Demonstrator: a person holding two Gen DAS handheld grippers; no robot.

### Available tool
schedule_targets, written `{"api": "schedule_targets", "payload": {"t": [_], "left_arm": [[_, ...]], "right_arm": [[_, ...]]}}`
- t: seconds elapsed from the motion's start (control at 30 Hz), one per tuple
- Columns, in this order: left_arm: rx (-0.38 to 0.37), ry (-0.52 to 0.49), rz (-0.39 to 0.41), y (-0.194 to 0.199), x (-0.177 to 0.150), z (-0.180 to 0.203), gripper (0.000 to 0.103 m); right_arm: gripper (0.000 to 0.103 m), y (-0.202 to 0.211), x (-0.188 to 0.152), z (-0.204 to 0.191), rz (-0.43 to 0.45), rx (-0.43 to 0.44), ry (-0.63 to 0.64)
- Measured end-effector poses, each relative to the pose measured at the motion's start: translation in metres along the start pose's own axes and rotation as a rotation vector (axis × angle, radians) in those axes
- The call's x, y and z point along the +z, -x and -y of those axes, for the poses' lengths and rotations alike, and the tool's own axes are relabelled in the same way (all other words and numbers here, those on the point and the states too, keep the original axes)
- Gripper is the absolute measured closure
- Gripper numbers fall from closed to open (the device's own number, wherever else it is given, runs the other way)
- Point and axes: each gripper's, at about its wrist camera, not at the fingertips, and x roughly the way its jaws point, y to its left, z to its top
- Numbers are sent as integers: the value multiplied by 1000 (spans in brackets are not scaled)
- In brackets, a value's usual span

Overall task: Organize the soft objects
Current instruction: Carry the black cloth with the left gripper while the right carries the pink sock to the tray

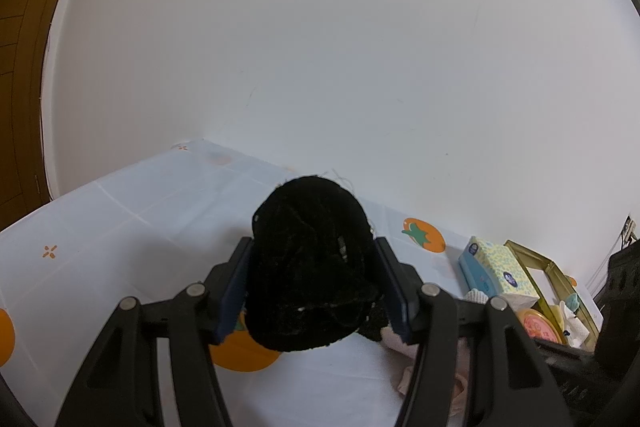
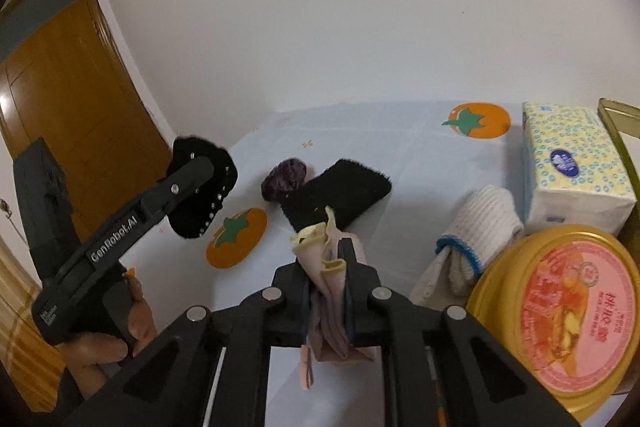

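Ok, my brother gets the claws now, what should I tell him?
Left claw: shut on the black fuzzy thing, held above the table.
Right claw: shut on the pink cloth.
On the table: black pad, purple scrunchie, white glove.
Done: two soft things picked up.
Left: put both down somewhere, then sort the rest.

White lettering reading "GenRobot.AI" runs along the side of the black left gripper [image 2: 200,183], seen from the right wrist camera. The round gold tin [image 2: 560,311] at the tablecloth's right edge has a pink lid label with Chinese characters too blurred to read. The tissue pack [image 2: 572,163] carries a blue oval logo, also unreadable.
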Motion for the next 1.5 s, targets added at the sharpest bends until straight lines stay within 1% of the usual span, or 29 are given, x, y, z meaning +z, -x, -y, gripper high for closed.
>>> {"api": "schedule_targets", "payload": {"t": [0.07,0.1,0.13,0.17,0.23,0.37,0.47,0.53,0.7,0.87,0.97,1.1,1.2,1.27,1.3,1.43,1.5], "left_arm": [[-6,1,9,1,0,1,44],[-11,-2,17,2,0,1,44],[-19,-8,25,3,-1,2,44],[-23,-16,31,4,-1,5,44],[-33,-41,39,5,-2,12,44],[-61,-74,54,10,-6,26,44],[-88,-93,60,12,-10,39,44],[-106,-108,56,12,-13,51,44],[-155,-134,42,12,-21,83,44],[-235,-155,51,15,-23,125,44],[-271,-180,53,15,-23,150,44],[-321,-220,52,11,-25,185,44],[-360,-249,44,6,-29,212,44],[-384,-264,37,1,-32,226,44],[-393,-271,33,0,-34,234,44],[-445,-303,-1,-6,-44,268,44],[-459,-316,-19,-10,-48,283,44]], "right_arm": [[90,12,5,2,47,33,-19],[90,23,8,5,93,65,-33],[90,30,10,6,119,78,-38],[90,41,12,7,165,90,-40],[90,53,16,8,209,72,-29],[90,65,19,18,236,49,-34],[90,83,21,25,275,67,-57],[90,93,22,28,297,63,-54],[90,118,22,45,335,14,-35],[90,149,21,70,383,-15,-36],[90,170,19,88,416,-48,-40],[90,199,15,120,463,-124,-72],[90,225,14,142,496,-156,-113],[90,234,12,152,510,-177,-126],[90,240,12,157,518,-200,-127],[90,252,11,170,520,-259,-130],[90,260,10,179,515,-294,-126]]}}
